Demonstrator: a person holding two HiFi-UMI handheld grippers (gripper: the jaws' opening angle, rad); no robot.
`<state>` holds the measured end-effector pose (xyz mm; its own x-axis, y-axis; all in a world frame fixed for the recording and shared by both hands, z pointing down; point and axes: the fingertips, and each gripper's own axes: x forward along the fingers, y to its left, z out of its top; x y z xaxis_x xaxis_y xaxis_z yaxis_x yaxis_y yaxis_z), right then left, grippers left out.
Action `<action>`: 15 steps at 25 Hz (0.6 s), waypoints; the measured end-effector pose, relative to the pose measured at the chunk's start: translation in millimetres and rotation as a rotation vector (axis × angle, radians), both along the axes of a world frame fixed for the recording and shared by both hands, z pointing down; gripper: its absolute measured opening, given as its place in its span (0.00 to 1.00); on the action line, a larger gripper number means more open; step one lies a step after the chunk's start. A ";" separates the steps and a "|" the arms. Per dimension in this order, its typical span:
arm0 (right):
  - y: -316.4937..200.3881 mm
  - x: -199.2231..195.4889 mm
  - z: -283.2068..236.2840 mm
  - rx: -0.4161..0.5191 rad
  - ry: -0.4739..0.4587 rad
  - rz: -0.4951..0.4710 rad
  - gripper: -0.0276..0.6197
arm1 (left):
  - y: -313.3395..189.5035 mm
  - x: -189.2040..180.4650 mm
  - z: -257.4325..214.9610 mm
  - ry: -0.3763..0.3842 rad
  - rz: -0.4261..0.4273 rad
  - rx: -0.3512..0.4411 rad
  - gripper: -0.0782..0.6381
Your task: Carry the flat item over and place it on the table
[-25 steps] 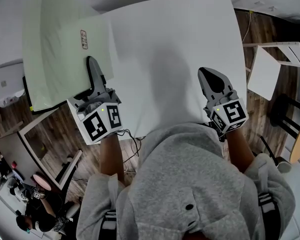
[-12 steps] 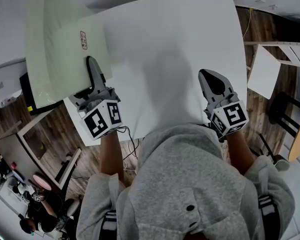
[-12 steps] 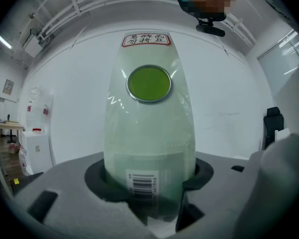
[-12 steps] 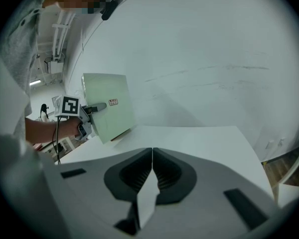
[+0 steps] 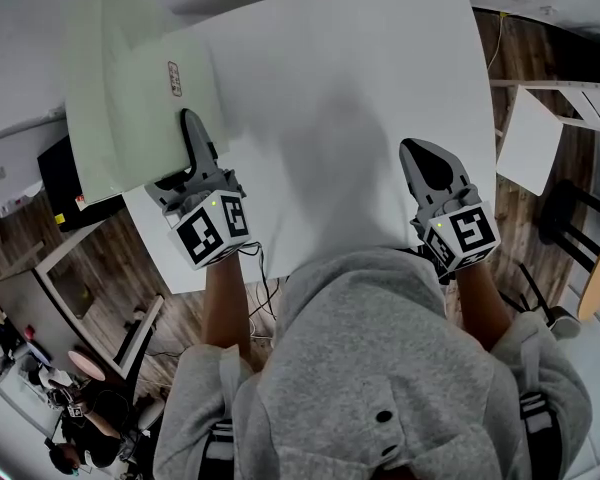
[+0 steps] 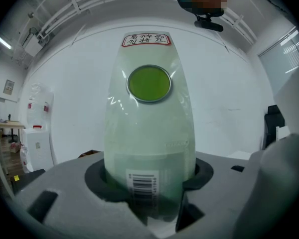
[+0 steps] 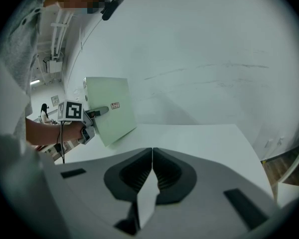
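Note:
The flat item (image 5: 130,98) is a pale green sheet with a small red-edged label, hanging over the left edge of the white table (image 5: 360,88). My left gripper (image 5: 192,133) is shut on its near edge. In the left gripper view the sheet (image 6: 149,123) fills the space between the jaws, with a barcode near the grip. My right gripper (image 5: 427,160) hovers at the table's near right part, shut with nothing in it. In the right gripper view its jaws (image 7: 152,156) meet, and the sheet (image 7: 112,111) shows far left.
A black box (image 5: 60,183) sits under the sheet's left part, off the table. A white panel (image 5: 530,143) and a white frame (image 5: 580,103) stand on the wood floor at right. A person (image 5: 75,433) is at the bottom left.
My left gripper has carried the green sheet a little to the right, farther over the table. The right gripper has stayed where it was.

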<state>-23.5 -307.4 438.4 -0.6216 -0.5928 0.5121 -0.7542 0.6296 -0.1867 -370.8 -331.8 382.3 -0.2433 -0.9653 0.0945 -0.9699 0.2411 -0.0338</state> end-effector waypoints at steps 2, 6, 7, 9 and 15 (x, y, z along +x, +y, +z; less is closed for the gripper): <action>-0.1 -0.2 0.5 0.000 -0.001 -0.001 0.09 | -0.3 -0.1 1.9 0.000 -0.002 0.006 0.49; 0.1 -1.3 0.6 0.003 -0.005 -0.006 0.09 | -1.5 -0.5 6.0 -0.004 -0.009 0.021 0.49; 0.0 -1.0 0.3 0.004 -0.007 -0.003 0.09 | -1.5 -0.4 6.9 -0.007 -0.010 0.025 0.49; -0.5 -1.1 -1.7 0.009 -0.010 0.002 0.09 | -1.2 -0.2 8.4 -0.013 -0.008 0.033 0.49; 1.3 -3.1 -10.7 0.036 -0.022 0.002 0.09 | 2.5 -2.9 17.4 -0.012 -0.011 0.023 0.51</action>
